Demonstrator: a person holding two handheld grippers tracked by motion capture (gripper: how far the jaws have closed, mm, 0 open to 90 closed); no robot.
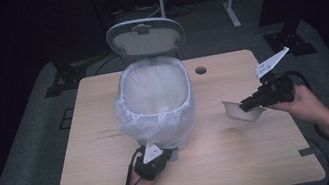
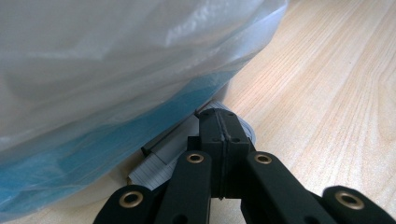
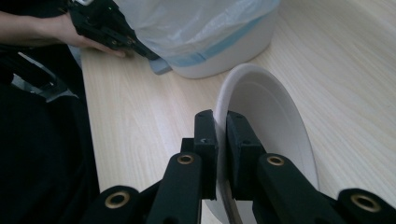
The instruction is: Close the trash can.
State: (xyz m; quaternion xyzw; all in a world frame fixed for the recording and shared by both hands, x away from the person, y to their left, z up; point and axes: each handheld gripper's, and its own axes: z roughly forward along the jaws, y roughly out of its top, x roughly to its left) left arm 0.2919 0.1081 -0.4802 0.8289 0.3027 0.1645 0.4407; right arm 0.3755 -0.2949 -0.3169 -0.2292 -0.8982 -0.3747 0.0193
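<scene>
a white bowl (image 1: 242,110) is held off the tabletop (image 1: 244,155), right of the lined bin (image 1: 155,101), its rim clamped in the right gripper (image 3: 221,140). the left gripper (image 2: 218,140), jaws together, presses the pedal (image 2: 173,149), so the lid (image 1: 145,36) stands open. dumping the bowl seemingly remains.

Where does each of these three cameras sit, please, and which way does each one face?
High view: above the person's side, looking forward and down at the pale wooden table; both forearms show.
Left gripper view: on the left hand-held gripper, facing the white lined bin; shut jaws show.
Right gripper view: on the right hand-held gripper, facing its clamped white oval bowl.
All share the bin.
</scene>
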